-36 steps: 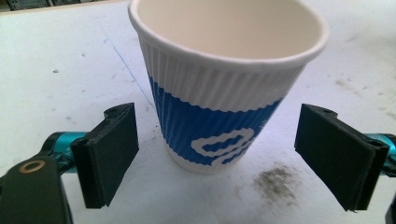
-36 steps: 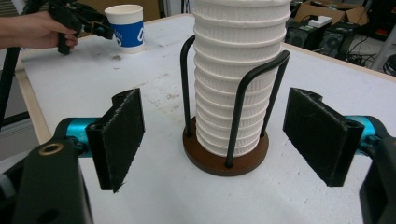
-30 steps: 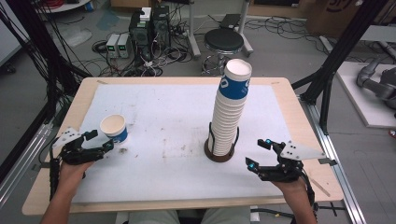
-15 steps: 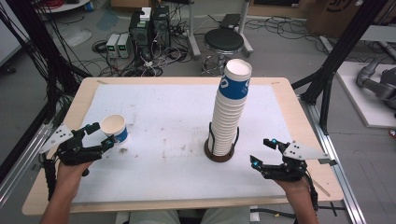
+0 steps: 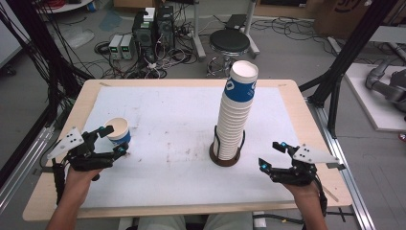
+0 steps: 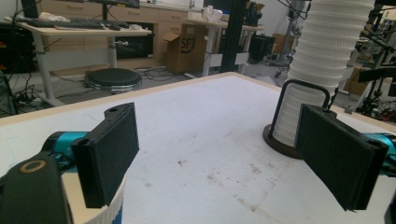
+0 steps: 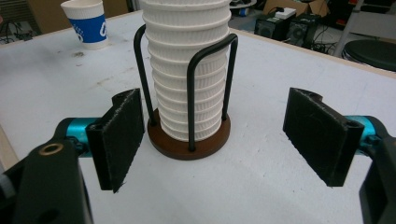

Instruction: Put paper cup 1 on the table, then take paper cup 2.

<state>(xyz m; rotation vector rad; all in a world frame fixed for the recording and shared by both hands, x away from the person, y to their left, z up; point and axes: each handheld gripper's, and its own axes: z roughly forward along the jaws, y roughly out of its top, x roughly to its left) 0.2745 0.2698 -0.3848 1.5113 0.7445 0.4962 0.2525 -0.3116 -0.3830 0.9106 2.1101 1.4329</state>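
Workshop floor with cables, computer towers (image 5: 154, 26) and a round black stool (image 5: 230, 42) lies beyond a wooden worktop (image 5: 297, 103) covered by a white mat (image 5: 167, 139) with faint dark smudges. Item one: tall stack of white ribbed paper cups (image 5: 235, 112), long axis vertical, mouths up, topmost cup banded blue; seated in a black wire holder on a round brown base (image 5: 225, 158); it stands ahead of the right gripper (image 5: 273, 153), beyond and between its fingers in the right gripper view. Item two: single paper cup (image 5: 118, 131), white with a blue band, upright, mouth up, resting on the mat, just beside the left gripper (image 5: 112, 139), at its left finger (image 6: 108, 151); contact cannot be told. Left gripper fingers: spread wide, nothing held. Right gripper fingers (image 7: 121, 135): spread wide, nothing held, hand resting near the worktop's near edge.
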